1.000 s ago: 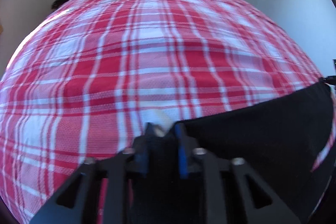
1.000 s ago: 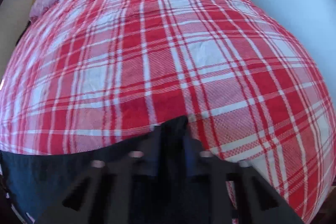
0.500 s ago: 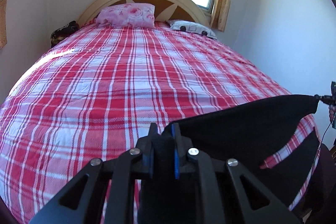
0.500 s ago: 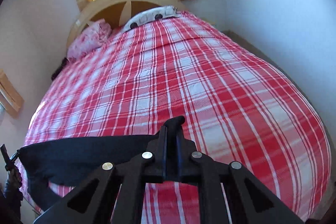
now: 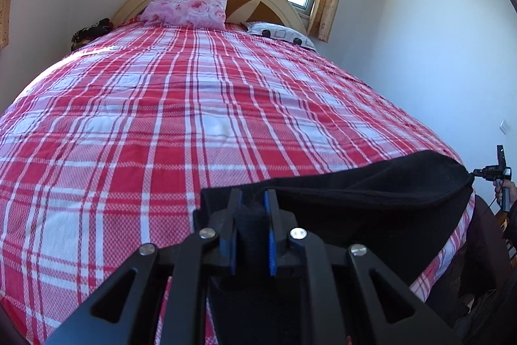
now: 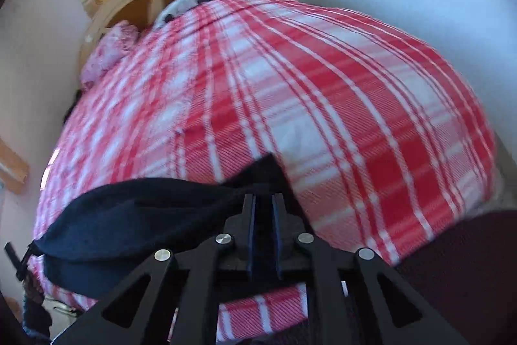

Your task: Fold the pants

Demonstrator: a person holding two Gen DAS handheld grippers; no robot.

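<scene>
One pants (image 5: 371, 199), two grippers — left (image 5: 251, 199) and right (image 6: 263, 206) — each clamped on a corner, cloth stretched between above the bed (image 5: 194, 118). Two pillows (image 5: 185, 10). Right view has tilted and blurred since.

Left tool (image 5: 251, 199) clamped tight, blue pads pinching dark cloth between them, fingers aimed toward 12 o'clock. Right tool (image 6: 263, 202) also clamped on dark cloth, pointing 12 o'clock, view blurred. In the left wrist view the right tool sits far out at 3 o'clock, gripped by a hand (image 5: 504, 188).
</scene>
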